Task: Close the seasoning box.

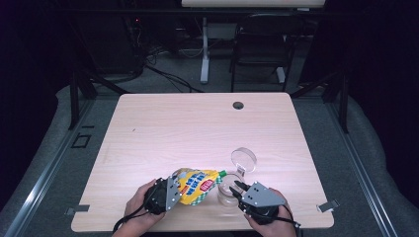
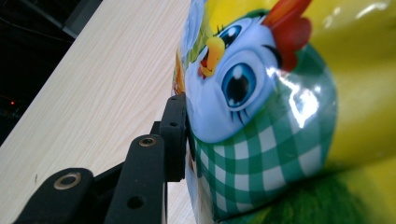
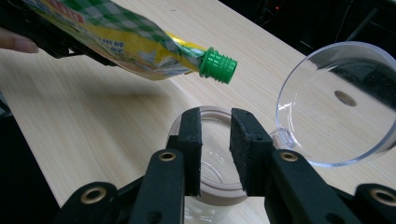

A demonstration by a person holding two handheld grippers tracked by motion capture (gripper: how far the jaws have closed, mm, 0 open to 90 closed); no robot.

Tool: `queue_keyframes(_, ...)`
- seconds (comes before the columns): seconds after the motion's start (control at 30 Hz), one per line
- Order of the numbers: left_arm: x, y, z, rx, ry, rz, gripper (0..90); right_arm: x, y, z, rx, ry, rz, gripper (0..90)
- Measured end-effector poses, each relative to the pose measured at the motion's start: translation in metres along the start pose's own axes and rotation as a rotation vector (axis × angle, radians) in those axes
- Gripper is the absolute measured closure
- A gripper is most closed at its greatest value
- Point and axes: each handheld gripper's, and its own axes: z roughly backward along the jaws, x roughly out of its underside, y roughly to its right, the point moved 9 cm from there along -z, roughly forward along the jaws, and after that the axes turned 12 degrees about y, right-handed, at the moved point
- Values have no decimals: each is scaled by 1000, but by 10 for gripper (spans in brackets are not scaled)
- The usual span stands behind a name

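A yellow pouch printed with a cartoon chick and green checks lies tilted just above the table, its green screw cap pointing right. My left gripper is shut on its fat end; one black finger presses into the pouch. The capped spout hangs over the mouth of a clear glass jar with a beige rim. Its hinged clear lid stands flipped open at the far side. My right gripper is shut on the jar.
The pale wooden table has a round cable hole near its far edge. Both hands work close to the near edge. A desk leg and a black chair stand on the floor beyond the table.
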Motion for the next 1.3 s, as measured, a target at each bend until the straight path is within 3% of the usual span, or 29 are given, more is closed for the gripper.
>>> queue_keyframes(0.17, 0, 4, -3, 1, -9, -52, 662, 3, -1, -3, -2, -9, 9, 729)
queue_keyframes(0.63, 0, 6, -4, -5, -11, -72, 662, 1, -11, -8, -30, -6, 40, 734)
queue_keyframes(0.83, 0, 7, -6, -9, -16, -91, 662, -1, -16, -10, -31, -8, 76, 759)
queue_keyframes(1.07, -1, 7, -8, -12, -25, -114, 662, 0, -19, -12, -1, -32, 180, 807)
queue_keyframes(1.3, 1, 7, -9, -8, -39, -113, 663, 1, -21, -14, -2, -48, 201, 829)
